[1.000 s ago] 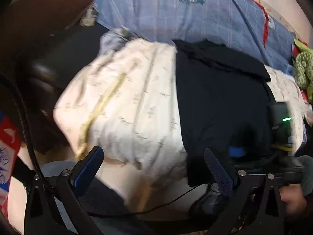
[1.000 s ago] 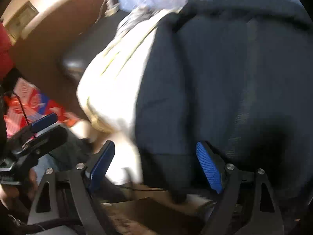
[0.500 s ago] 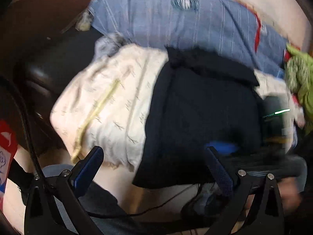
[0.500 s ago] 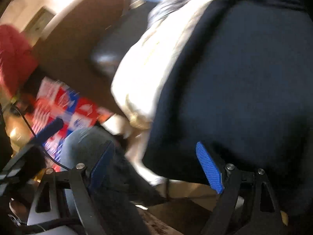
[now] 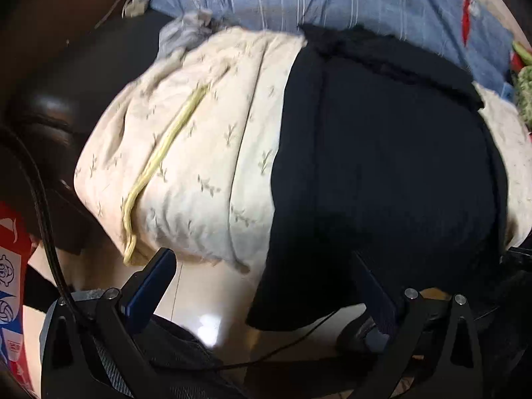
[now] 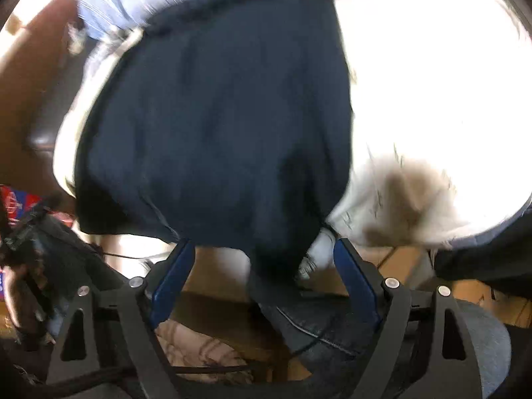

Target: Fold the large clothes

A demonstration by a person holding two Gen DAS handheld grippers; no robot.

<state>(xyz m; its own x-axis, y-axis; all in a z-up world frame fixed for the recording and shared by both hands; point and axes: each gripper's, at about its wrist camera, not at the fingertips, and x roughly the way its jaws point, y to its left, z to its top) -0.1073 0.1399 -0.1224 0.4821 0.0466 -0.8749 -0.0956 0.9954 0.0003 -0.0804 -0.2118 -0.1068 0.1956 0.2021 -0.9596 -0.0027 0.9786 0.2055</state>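
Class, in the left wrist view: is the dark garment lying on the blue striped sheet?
No: the dark garment lies on the cream quilt.

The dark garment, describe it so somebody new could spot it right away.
Find the cream quilt with small leaf sprigs. The dark garment lies on top of it, its near edge hanging over the side. It is the only plain navy-black cloth there.
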